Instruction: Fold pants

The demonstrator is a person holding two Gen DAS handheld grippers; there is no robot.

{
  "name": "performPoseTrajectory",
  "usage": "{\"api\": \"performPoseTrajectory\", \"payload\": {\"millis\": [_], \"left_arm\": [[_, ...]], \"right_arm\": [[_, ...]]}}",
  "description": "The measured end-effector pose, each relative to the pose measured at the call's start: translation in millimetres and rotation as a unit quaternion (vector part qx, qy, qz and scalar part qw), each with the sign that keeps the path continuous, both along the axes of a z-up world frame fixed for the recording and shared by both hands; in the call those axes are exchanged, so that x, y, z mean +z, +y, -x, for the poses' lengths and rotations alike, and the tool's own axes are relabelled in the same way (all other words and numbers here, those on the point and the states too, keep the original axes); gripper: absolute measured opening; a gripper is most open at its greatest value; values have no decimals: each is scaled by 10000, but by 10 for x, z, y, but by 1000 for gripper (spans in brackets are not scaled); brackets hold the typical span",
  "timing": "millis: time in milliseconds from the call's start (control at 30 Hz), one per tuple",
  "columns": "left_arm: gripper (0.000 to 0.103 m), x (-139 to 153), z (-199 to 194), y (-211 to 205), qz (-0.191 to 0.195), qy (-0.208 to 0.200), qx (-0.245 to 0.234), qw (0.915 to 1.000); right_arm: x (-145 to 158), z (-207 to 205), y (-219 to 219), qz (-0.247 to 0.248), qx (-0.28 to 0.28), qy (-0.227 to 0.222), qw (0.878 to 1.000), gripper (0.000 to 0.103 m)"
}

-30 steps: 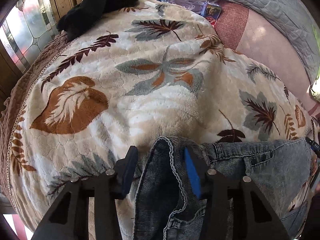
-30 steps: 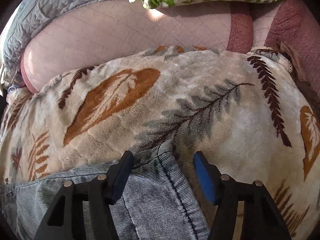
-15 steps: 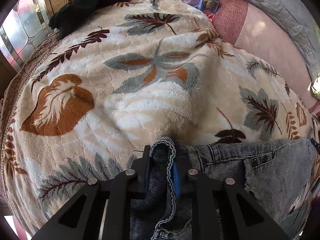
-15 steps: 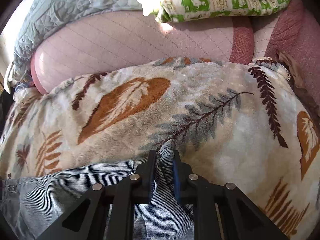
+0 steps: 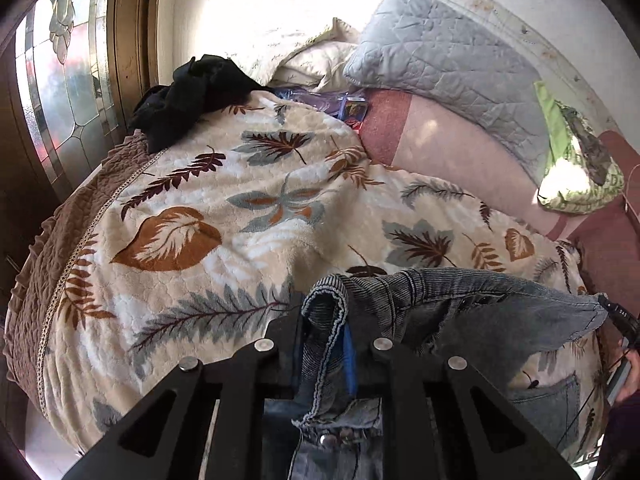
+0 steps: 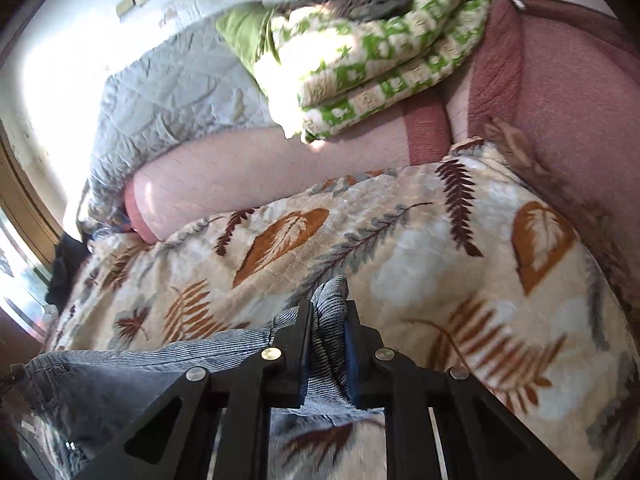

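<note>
In the left wrist view, the left gripper (image 5: 324, 344), black with blue pads, sits at the bottom centre of the frame with its jaws drawn narrow and pinched on a stitched edge of the faded blue-grey denim pants (image 5: 472, 312). The denim bunches up between the jaws and stretches as a raised band toward the lower right of the frame, above the cream plush blanket printed with brown and grey leaves (image 5: 208, 216), which fills the middle of the picture. A crumpled black garment (image 5: 188, 96) lies at the upper left edge of the blanket, beside the leaded glass window (image 5: 60, 80) on the far left. A grey quilted pillow (image 5: 444, 64) rests at the upper right, with a green-and-white patterned folded quilt (image 5: 580, 176) at the right edge. In the right wrist view, the right gripper (image 6: 328, 344) at the bottom centre is likewise narrowed onto a fold of the same pants (image 6: 120, 376), whose cloth runs off to the lower left of the frame over the leaf blanket (image 6: 460, 264). The green-and-white quilt (image 6: 372, 52) lies at the top centre, the grey pillow (image 6: 168, 96) at upper left.
</note>
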State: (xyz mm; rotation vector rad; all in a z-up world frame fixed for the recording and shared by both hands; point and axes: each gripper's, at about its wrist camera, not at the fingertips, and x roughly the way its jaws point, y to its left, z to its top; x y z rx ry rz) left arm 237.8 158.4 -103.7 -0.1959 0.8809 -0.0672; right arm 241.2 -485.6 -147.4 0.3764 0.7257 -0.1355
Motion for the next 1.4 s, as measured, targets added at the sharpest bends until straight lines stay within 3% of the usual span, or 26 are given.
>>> {"api": "performPoseTrajectory", "payload": {"millis": [133,267,467,633,733,800,833,1000,1167,1233,1333,1400], "left_arm": [[17,94,528,-6,35,-83,-60,9999],[17,-6,1065,-28,-107,31,-106,9999],[17,-461,1777,-115,-399,570,-349,9970],[18,-996,2078,-64,-385,1275,-363,9904],[20,-1174,2098,-54,-450,1578,-303,9860],[24,-1155,2097,-59,-538,1605,-350,9849],[24,-1141,2102,-56,-636,1640,-394,9836],[24,-1034,2238,78,-817,1709,-464,9808],[24,-827,2354,246,-1233,1492,-263,9807],[24,-738,2336,336,-1206,1381,-110,9830],[24,-664,2232,352,-1151,1207,-25,9860],[24,-677,2138,313,-1127,1153,-48,9869]], "right_arm": [[90,619,-49,-112,-53,-141,9998,14],[43,1237,-70,-194,-62,-138,9997,14],[-295,2053,-97,-172,-7,177,9997,14],[-732,2544,-152,-426,255,715,9962,16],[-961,2695,-116,-205,440,1297,9904,33],[-961,2786,-130,-8,461,1365,9896,62],[-911,2819,-151,54,432,1302,9905,66],[-507,2651,-259,-102,407,573,9975,67],[-552,1947,-211,-226,424,1036,9935,67],[-662,1700,-205,-295,303,1336,9901,66],[-863,1448,-196,-398,275,1884,9809,48],[-989,1365,-153,-367,372,2368,9702,28]]}}
